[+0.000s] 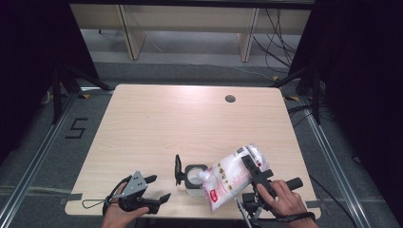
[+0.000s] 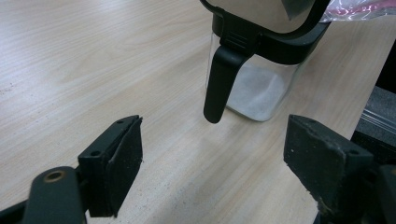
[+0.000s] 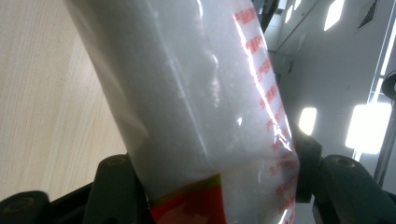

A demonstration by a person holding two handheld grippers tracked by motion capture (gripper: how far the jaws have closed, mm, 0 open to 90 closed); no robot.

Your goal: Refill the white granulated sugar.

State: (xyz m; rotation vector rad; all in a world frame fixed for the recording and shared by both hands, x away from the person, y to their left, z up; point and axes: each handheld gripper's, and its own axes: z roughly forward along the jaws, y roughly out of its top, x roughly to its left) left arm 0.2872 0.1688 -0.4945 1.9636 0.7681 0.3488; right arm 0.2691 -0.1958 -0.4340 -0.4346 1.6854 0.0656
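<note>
Right, right gripper (image 1: 253,176) at the table's (image 1: 157,123) near-right edge clamps the white-powder bag (image 1: 231,175), long axis tilted, its low end touching the open glass jar (image 1: 194,176). Left gripper (image 1: 153,189), near-left edge, jaws wide, nothing between them, pointing at the jar's black handle (image 2: 219,79).

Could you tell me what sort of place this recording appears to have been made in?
Probably a lab recording station, not a kitchen: a bare wooden table inside a metal frame, loose cables across the grey floor, and a taped "5" marker beside the table.
</note>
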